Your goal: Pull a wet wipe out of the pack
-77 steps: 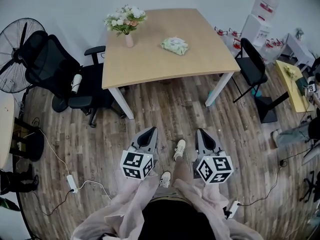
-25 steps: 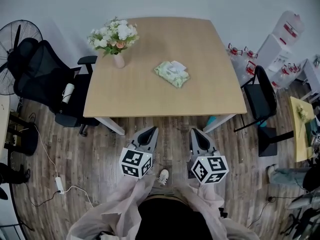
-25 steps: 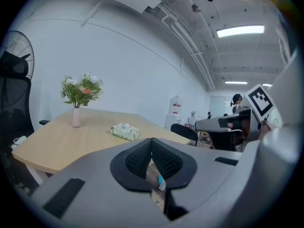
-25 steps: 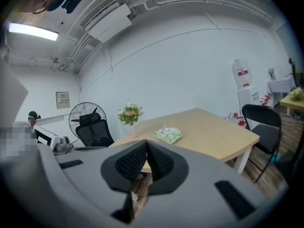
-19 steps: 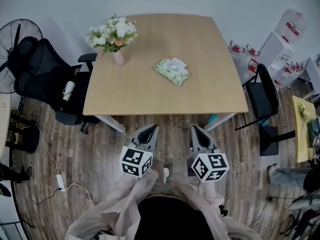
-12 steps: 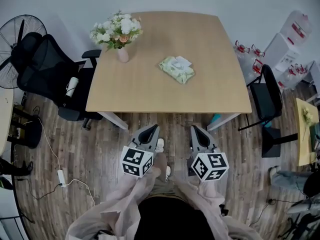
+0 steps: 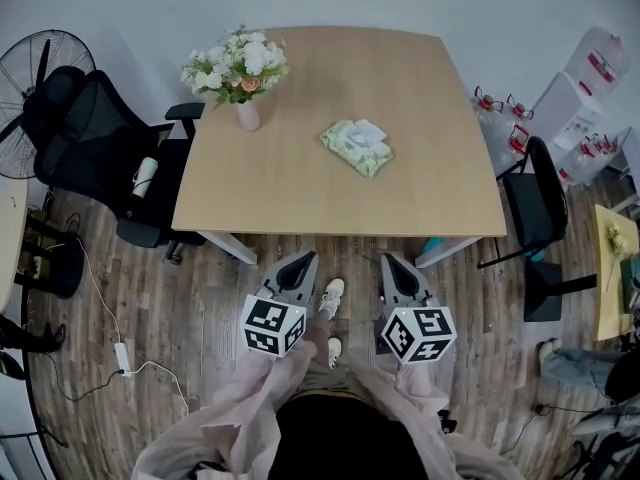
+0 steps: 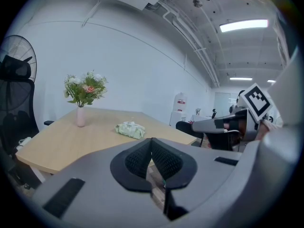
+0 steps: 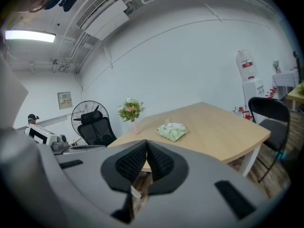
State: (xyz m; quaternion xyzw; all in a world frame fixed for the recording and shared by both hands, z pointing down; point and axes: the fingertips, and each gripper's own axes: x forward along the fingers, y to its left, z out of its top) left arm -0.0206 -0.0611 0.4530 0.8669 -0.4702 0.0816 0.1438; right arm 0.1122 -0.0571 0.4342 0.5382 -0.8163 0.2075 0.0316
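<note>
A pale green wet wipe pack (image 7: 358,147) lies near the middle of the wooden table (image 7: 300,198), a white wipe tip poking up from its top. The pack also shows in the left gripper view (image 8: 130,129) and the right gripper view (image 9: 171,131). My left gripper (image 7: 300,262) and right gripper (image 7: 388,262) hover side by side over the floor, short of the table's near edge. Both are shut with nothing between the jaws (image 8: 151,142) (image 9: 146,144).
A pink vase of flowers (image 7: 240,73) stands at the table's far left. A black office chair (image 7: 95,158) and a fan (image 7: 25,68) are at the left, a black chair (image 7: 530,208) at the right. A cable with a power strip (image 7: 121,353) lies on the floor.
The view has come closer to the table since three seconds ago; over the last second it shifts only slightly. Both grippers keep their place in the picture and stay shut.
</note>
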